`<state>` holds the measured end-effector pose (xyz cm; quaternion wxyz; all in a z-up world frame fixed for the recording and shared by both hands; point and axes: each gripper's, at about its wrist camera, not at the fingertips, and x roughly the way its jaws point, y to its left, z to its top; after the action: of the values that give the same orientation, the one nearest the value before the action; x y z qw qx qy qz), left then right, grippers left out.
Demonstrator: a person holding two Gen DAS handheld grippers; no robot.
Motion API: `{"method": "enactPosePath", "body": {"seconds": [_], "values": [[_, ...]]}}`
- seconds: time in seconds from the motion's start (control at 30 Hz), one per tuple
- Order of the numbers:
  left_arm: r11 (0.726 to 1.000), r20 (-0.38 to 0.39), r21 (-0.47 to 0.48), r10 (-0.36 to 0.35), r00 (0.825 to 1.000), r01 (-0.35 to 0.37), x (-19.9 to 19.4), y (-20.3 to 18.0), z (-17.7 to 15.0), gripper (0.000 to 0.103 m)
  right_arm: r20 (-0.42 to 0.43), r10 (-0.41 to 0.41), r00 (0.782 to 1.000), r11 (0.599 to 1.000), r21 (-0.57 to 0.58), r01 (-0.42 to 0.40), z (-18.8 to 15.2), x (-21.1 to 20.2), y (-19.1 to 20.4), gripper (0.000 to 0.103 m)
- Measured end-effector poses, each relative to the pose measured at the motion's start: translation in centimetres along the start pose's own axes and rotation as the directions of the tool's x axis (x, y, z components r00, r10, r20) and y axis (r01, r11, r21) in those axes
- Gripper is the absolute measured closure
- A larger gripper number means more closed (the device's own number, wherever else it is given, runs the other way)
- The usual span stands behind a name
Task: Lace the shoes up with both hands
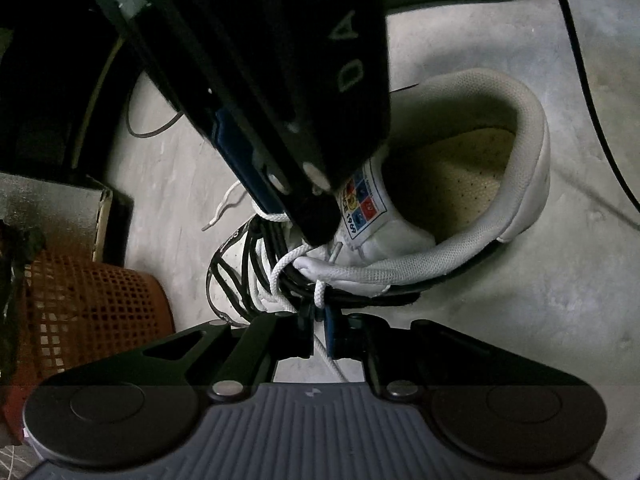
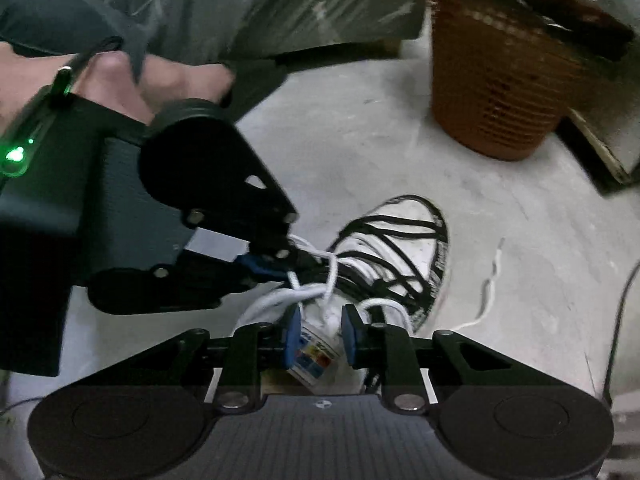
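Left tool [image 1: 319, 330] pinching white lace [image 1: 320, 296], right tool [image 2: 321, 334] parted, astride shoe tongue [image 2: 320, 354]

Bare concrete floor [image 2: 360, 140] lay open between the shoe's [image 2: 404, 240] toe and the orange mesh basket [image 2: 492, 92], and again beside the heel. The basket and a dark box [image 1: 60, 208] walled off one side. Over the tongue the two claws (left [image 1: 318, 330], right [image 2: 320, 336]) crowded together among looped white lace [image 1: 288, 264], leaving little room there.
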<state>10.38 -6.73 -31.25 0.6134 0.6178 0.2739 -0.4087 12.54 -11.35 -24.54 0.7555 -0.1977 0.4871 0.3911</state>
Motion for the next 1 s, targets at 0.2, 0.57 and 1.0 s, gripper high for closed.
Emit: {"method": "enactPosePath", "body": {"seconds": [0.2,0.57,1.0], "values": [[1.0,-0.008,-0.015,-0.008,1.0,0.008,2.3,1.9,-2.1,0.096,-0.047,0.011,0.999,0.995,-0.101,-0.015,0.9,1.0,1.2,0.082],[1.0,0.001,-0.02,0.0,1.0,0.0,-1.4,-3.0,-3.6,0.095,-0.083,0.021,0.996,0.993,-0.112,-0.03,1.0,2.8,1.7,0.089],[1.0,0.022,0.013,0.018,1.0,-0.019,-2.7,-3.4,-2.5,0.096,-0.057,-0.026,0.998,0.996,-0.082,0.022,1.1,3.3,2.5,0.099]]}}
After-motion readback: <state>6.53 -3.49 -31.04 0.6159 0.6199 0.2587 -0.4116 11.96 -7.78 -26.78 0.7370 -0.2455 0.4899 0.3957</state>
